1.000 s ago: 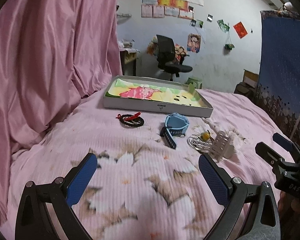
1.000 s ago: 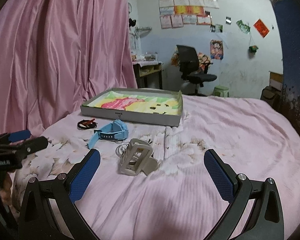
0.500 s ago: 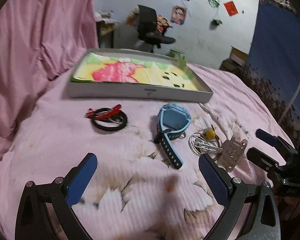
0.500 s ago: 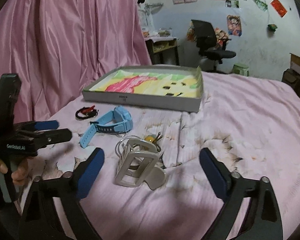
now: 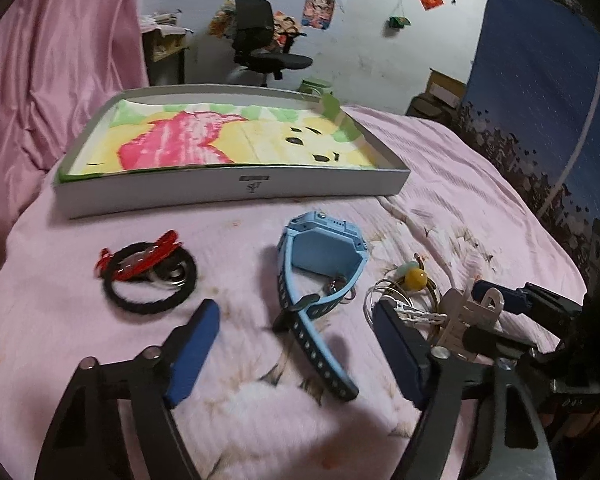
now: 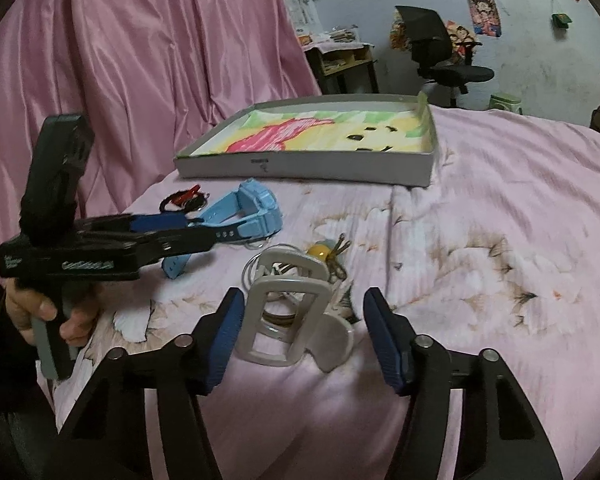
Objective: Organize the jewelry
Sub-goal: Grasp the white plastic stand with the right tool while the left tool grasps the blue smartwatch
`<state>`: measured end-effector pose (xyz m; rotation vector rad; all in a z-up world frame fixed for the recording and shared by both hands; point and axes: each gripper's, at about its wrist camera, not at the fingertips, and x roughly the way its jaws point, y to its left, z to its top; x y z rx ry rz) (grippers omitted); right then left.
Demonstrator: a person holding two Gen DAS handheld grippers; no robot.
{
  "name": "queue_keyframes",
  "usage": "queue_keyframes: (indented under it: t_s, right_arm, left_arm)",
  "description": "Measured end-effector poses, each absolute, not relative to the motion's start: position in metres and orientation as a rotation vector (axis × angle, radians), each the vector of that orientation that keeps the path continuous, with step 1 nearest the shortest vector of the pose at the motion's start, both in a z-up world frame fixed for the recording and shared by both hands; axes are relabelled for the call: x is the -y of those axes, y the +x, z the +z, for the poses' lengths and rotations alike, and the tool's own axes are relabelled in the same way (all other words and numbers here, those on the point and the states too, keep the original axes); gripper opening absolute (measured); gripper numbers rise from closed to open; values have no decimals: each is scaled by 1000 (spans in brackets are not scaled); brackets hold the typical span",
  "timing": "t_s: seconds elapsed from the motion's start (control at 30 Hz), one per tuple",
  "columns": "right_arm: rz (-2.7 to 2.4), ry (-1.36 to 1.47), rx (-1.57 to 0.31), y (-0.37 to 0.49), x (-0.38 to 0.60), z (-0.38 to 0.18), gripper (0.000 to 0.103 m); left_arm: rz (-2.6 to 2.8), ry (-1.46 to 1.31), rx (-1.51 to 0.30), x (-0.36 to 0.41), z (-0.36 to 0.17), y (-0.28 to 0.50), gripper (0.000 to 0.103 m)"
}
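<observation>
my left gripper (image 5: 296,320) jaws wide, straddling blue watch (image 5: 320,256) strap, gripping nothing. right gripper (image 6: 304,312) jaws wide around white hair claw (image 6: 288,320), not closed. both lie on pink bedspread (image 6: 500,240) before tray (image 5: 236,188).

Both wrist cameras sit low and close over the bed (image 5: 480,208), facing the tray (image 5: 228,188), sharing it.

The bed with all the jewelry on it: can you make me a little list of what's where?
tray: white box, far side of the bed
hair tie: black ring with a red piece, left
watch: blue, middle
hair claw: white, between the fingers of the open right gripper
left gripper: open, over the watch strap
</observation>
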<state>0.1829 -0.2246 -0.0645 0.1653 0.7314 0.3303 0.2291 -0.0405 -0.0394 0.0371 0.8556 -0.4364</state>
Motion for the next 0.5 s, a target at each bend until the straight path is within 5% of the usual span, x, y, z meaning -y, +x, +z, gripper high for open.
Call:
queue_keyframes:
  t_s: [0.17,0.27,0.5]
  right_arm:
    - [346,155,-742,183,219,-66,48]
    - [346,156,-741,183,218,-66,48]
    - [348,141,-726,180,215,-65,48]
  left_arm:
    - [-459,65,-872,51,-46,237,58]
    - [-468,72,-883,54,-49,239,39]
    - [-477,87,-877,57,-50,234,24]
